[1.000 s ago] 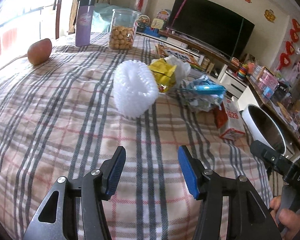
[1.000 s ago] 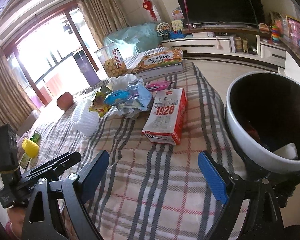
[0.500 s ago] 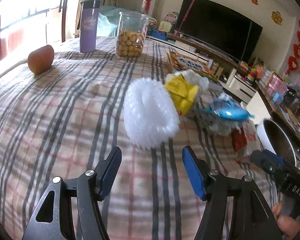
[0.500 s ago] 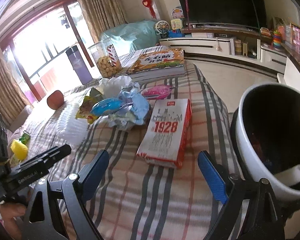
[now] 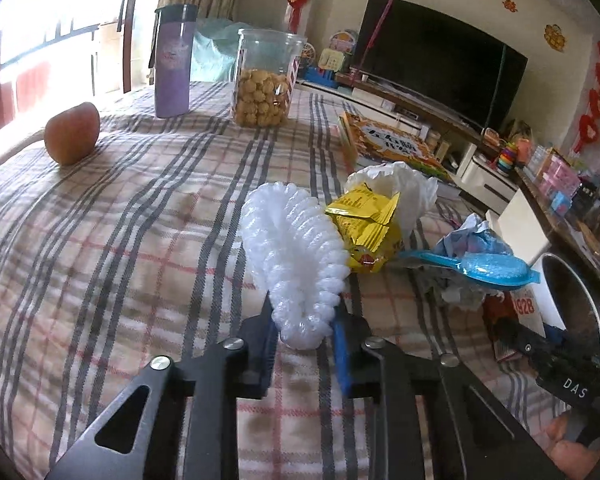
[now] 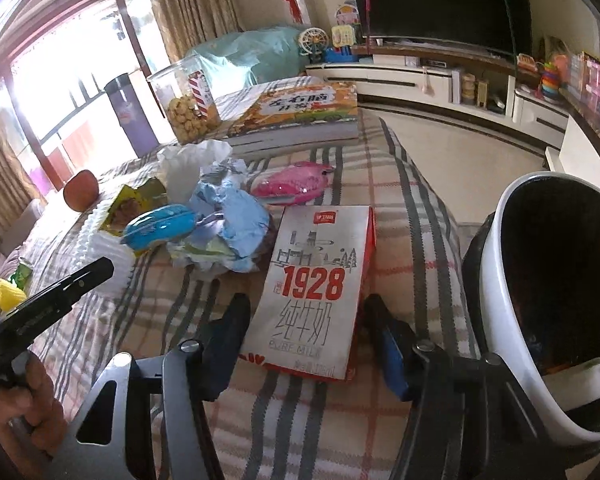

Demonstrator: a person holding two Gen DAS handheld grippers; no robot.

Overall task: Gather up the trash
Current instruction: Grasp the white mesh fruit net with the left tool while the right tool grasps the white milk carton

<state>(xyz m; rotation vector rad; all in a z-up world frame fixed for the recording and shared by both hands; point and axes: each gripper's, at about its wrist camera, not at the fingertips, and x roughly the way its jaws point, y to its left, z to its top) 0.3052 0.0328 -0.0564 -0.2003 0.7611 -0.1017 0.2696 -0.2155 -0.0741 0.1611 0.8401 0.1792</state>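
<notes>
My left gripper [image 5: 304,328] has its jaws closed in on the near end of a white foam fruit net [image 5: 296,256] lying on the plaid tablecloth [image 5: 120,240]. My right gripper [image 6: 306,332] is open, its jaws on either side of the near end of a flat "1928" milk carton [image 6: 316,280], which shows small in the left wrist view [image 5: 524,308]. Behind lie a yellow snack wrapper [image 5: 368,236], a blue wrapper [image 6: 160,226], crumpled blue-white paper [image 6: 228,220], white tissue [image 5: 396,184] and a pink wrapper [image 6: 288,180]. A white trash bin [image 6: 512,292] stands at the right table edge.
An apple [image 5: 73,133], a purple tumbler [image 5: 173,60], a jar of snacks [image 5: 264,80] and a big book [image 6: 296,112] sit at the far side. A TV [image 5: 436,60] and cabinets stand beyond. A yellow object [image 6: 8,294] lies at far left.
Both grippers moved forward. The left jaws narrowed around the foam net's near end. The right jaws came down either side of the milk carton and narrowed somewhat.
</notes>
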